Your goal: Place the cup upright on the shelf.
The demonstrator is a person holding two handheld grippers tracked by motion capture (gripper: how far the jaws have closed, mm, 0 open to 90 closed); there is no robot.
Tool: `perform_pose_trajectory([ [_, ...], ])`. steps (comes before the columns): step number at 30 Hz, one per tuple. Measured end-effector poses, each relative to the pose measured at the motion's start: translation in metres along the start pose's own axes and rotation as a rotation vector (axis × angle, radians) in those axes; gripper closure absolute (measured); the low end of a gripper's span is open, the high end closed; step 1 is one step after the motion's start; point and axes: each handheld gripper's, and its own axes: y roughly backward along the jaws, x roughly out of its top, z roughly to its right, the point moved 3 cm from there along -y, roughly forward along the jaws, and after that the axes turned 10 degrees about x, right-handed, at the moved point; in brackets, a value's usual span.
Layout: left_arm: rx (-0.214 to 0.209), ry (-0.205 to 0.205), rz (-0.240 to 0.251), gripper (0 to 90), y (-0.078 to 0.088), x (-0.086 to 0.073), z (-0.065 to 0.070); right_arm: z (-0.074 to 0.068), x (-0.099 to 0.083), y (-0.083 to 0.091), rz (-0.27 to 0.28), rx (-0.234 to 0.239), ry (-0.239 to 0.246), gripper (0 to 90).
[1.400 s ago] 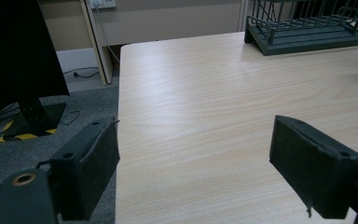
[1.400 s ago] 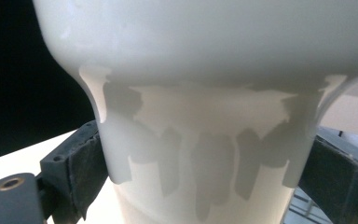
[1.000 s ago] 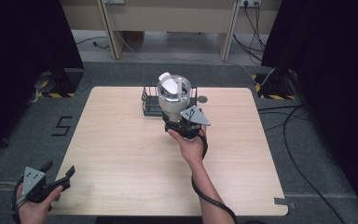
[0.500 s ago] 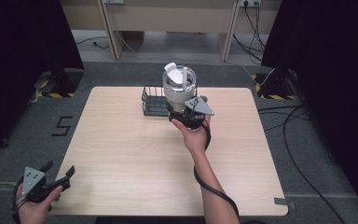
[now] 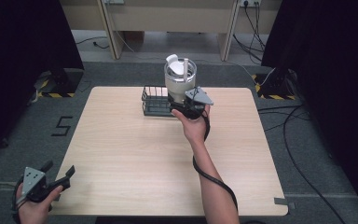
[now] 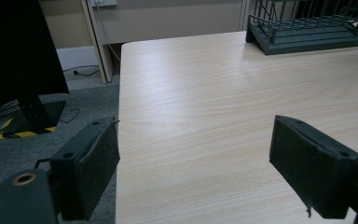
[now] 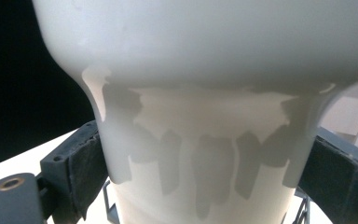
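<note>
Right gripper (image 5: 185, 103), jaws clamped on the white cup (image 5: 180, 77), has raised it clear above the wire rack (image 5: 157, 101) since a second ago, indicating removal is underway; left gripper (image 5: 58, 179), jaws apart, idles at the table's (image 5: 121, 158) near-left corner.

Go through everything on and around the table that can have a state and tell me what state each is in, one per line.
right gripper: shut on the white cup, holding it in the air
white cup: upright, lifted above the wire rack, white items standing inside
wire rack: standing on the table, nothing visible in it
left gripper: open, holding nothing, at the near left corner
table: bare wood
</note>
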Motion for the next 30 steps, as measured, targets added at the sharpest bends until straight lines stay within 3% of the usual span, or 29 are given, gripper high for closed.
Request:
perform_pose_trajectory([
  [20,0.0,0.003,0.0,15.0,0.0,0.0,0.0,0.019,0.022,-0.023,0.019,-0.026,-0.01,10.5],
  [30,0.001,0.007,-0.001,15.0,-0.001,0.0,0.0,0.028,0.025,-0.039,0.009,-0.034,-0.023,10.5],
])
